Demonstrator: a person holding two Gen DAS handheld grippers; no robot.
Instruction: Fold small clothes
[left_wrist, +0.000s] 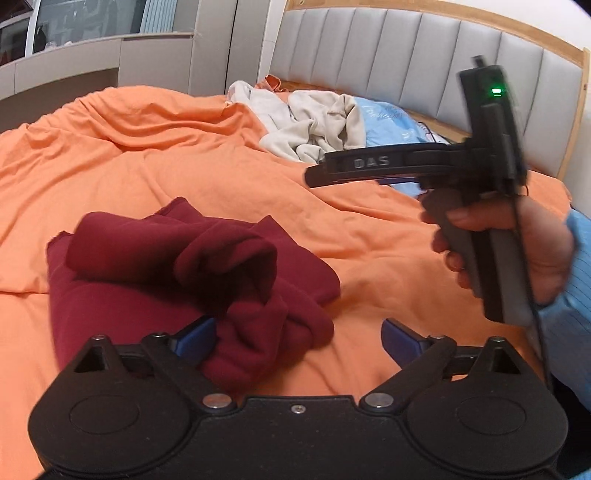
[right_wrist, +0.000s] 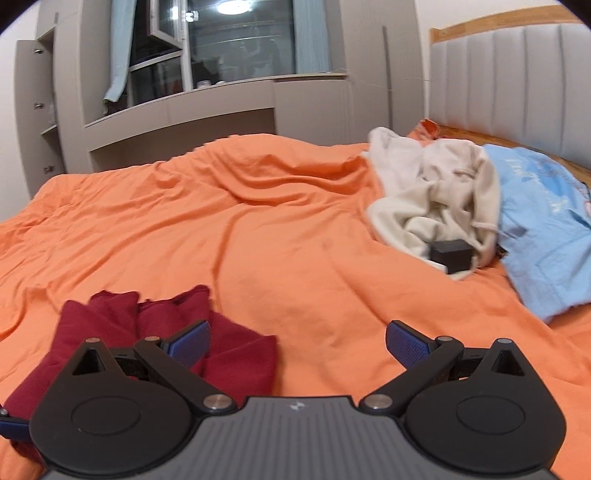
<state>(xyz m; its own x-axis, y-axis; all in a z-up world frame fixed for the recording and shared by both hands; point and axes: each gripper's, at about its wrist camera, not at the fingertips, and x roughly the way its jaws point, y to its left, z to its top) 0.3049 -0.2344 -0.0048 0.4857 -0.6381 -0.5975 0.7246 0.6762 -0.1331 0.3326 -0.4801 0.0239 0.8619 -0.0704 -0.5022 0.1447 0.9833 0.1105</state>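
We see the dark red garment (left_wrist: 192, 273) lying bunched in the lower left of the left wrist view, on the orange bedcover (left_wrist: 177, 155). The left gripper (left_wrist: 298, 338) stands wide apart; a fold of the garment lies just beside its left pad, nothing is grasped. In the right wrist view the right gripper (right_wrist: 298, 341) is also released, over bare bedcover, with the garment at its lower left. Wide open bedcover lies in the middle. In the upper right lie a cream garment (right_wrist: 439, 195), a blue pillow (right_wrist: 546, 225), and the grey padded headboard (right_wrist: 517, 81).
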